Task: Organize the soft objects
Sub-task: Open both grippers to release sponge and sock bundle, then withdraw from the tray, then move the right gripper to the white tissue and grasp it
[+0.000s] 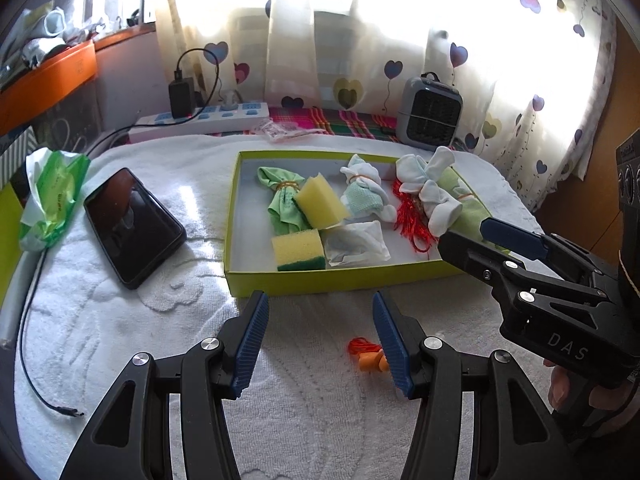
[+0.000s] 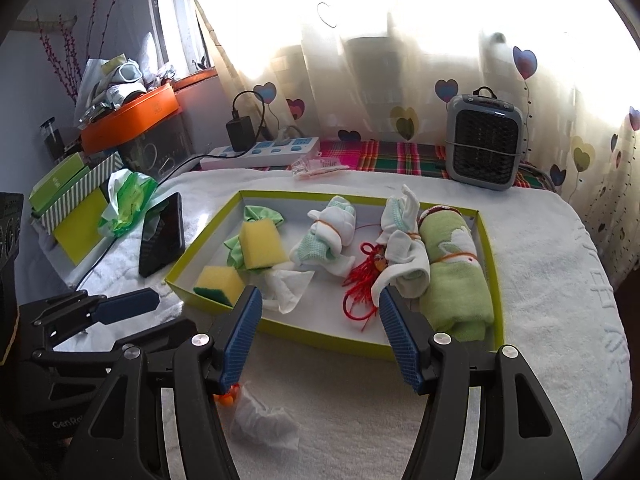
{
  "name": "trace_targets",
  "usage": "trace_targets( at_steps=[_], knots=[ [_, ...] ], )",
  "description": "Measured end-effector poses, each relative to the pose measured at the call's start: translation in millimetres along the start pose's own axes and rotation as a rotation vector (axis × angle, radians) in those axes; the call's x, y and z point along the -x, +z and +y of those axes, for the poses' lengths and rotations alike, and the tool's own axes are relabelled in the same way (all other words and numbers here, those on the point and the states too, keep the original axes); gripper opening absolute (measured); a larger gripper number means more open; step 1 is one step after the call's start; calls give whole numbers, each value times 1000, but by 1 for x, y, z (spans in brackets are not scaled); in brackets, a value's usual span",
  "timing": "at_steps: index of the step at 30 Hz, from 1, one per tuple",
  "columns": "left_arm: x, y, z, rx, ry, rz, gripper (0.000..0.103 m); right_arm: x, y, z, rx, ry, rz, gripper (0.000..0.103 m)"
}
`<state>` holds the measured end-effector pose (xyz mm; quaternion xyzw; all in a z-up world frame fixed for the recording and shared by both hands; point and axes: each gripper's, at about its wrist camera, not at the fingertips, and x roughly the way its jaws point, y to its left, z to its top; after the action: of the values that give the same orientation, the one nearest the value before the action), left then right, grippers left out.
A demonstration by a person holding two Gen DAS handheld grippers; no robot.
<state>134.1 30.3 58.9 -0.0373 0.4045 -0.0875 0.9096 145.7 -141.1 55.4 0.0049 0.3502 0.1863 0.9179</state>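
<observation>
A lime-green box on the white towel holds two yellow sponges, bundled socks, a green cloth, a folded white cloth, a red tassel and a rolled green towel. Orange earplugs and a white crumpled tissue lie on the towel before the box. My left gripper is open and empty just left of the earplugs. My right gripper is open and empty above the box's near edge.
A black phone and a green wipes pack lie left of the box. A power strip with charger and a grey heater stand at the back. A loose cable runs along the left.
</observation>
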Motion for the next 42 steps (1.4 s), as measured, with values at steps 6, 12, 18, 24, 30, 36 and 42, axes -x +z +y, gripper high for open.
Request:
trace_targets(
  at_steps=[6, 12, 18, 24, 30, 36, 42],
  knots=[
    [6, -9, 3, 19, -15, 1, 53, 7, -15, 1, -7, -4, 14, 62],
    [8, -20, 12, 60, -18, 10, 53, 8, -31, 2, -15, 14, 50, 62],
    [10, -30, 22, 94, -36, 15, 53, 5, -44, 7, -25, 52, 91, 62],
    [10, -38, 32, 132, -52, 25, 53, 3, -53, 10, -25, 69, 117, 62],
    [8, -44, 36, 114, -23, 39, 53, -4, -58, 16, -12, 72, 146, 62],
    [9, -47, 38, 107, -28, 40, 53, -9, -61, 24, 15, 75, 166, 62],
    [8, -49, 38, 102, -37, 48, 53, -15, -62, 28, 31, 66, 183, 62]
  ],
)
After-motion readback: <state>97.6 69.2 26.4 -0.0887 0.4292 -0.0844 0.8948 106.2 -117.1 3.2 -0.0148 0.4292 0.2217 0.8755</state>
